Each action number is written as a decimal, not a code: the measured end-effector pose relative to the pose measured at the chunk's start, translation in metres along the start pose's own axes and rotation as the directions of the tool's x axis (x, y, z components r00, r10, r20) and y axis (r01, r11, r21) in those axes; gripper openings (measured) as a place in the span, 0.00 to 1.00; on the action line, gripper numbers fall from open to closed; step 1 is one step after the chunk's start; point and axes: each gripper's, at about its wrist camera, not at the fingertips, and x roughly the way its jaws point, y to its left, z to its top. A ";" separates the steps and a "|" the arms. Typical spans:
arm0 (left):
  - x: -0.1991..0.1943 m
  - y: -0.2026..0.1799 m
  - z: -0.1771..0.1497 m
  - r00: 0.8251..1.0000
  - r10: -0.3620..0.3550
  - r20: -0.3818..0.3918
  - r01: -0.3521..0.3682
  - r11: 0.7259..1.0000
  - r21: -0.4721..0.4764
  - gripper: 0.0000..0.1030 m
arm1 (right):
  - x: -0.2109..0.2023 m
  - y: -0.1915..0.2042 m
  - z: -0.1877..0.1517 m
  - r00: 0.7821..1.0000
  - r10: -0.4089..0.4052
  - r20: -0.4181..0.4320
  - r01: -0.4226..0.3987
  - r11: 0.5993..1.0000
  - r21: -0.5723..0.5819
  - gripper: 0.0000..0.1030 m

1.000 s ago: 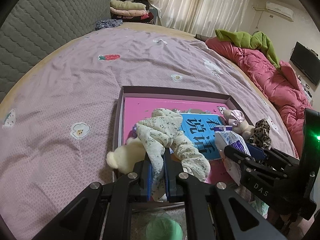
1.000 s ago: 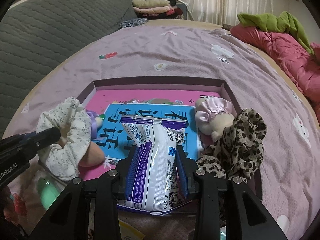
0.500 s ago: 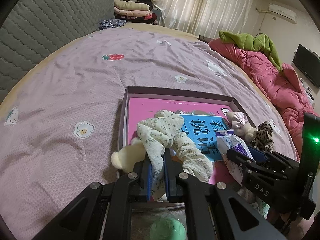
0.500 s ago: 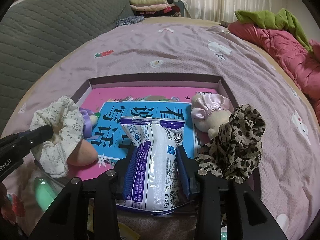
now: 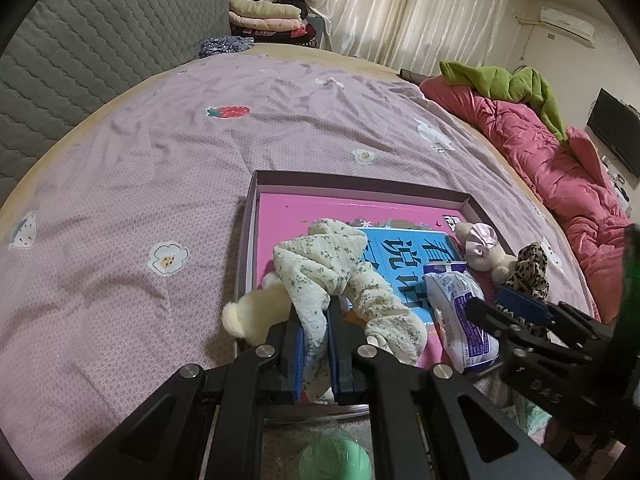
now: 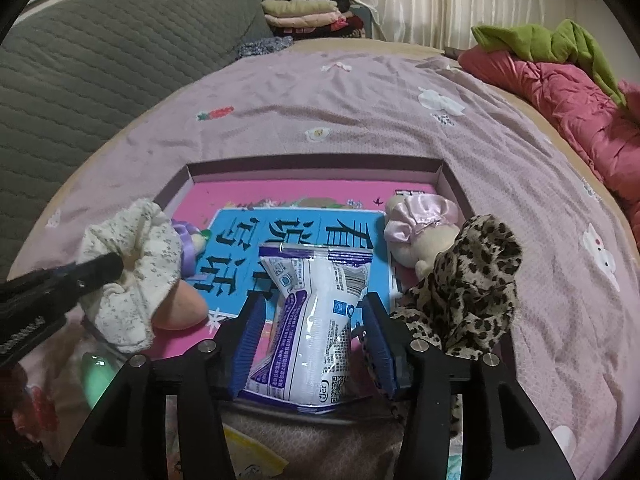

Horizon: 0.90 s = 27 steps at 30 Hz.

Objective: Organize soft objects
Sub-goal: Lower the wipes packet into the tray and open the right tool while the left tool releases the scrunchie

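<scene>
Evidently the placing step was in hand on both sides, over the shallow box (image 6: 448,178) on the bed. The right gripper (image 6: 310,334) had just been opening its jaws: the white-and-purple packet (image 6: 316,320) stood between them, but the blue pads (image 6: 250,336) showed daylight on either side and no longer pressed on it. The packet's lower end rested at the box's near edge, its top leaning away from the fingers over the blue book cover (image 6: 296,240). Just to the right of those fingers lay the leopard-print cloth (image 6: 468,284), and beyond it the small plush with a pink bonnet (image 6: 420,220).

The left gripper (image 5: 316,344) was clamped tight on a fold of the floral cream cloth (image 5: 320,264), the rest of which bulged forward past the fingertips and draped to their right, over the box's near-left corner. A cream plush (image 5: 256,312) sat just left of the fingers, against the box wall.

By my judgement, the right side's release was nearly done; the next move called for backing those fingers straight off without dragging the packet out. The left then needed to lower its cloth into the box and let go.
</scene>
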 end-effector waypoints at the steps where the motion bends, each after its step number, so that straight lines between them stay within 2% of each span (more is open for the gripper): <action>1: 0.001 0.000 0.000 1.000 0.002 -0.001 -0.002 1.000 -0.001 0.09 | -0.005 -0.001 0.000 1.000 0.003 0.009 -0.003 1.000 0.001 0.51; 9: 0.003 0.001 0.000 1.000 0.002 -0.013 -0.002 1.000 -0.020 0.11 | -0.026 -0.003 0.000 0.999 0.012 0.040 -0.012 1.000 0.004 0.53; 17: 0.001 0.002 0.001 1.000 -0.001 -0.014 0.001 1.000 -0.031 0.21 | -0.036 -0.012 -0.003 0.999 -0.004 0.048 0.002 1.000 0.029 0.55; 22: -0.001 0.004 -0.001 1.000 0.003 -0.014 -0.004 0.999 -0.044 0.35 | -0.038 -0.017 -0.004 0.999 -0.012 0.048 0.010 0.999 0.045 0.55; 27: -0.004 0.007 -0.002 1.000 0.006 -0.013 -0.007 0.998 -0.059 0.37 | -0.043 -0.019 -0.004 0.998 -0.026 0.059 0.023 0.998 0.054 0.55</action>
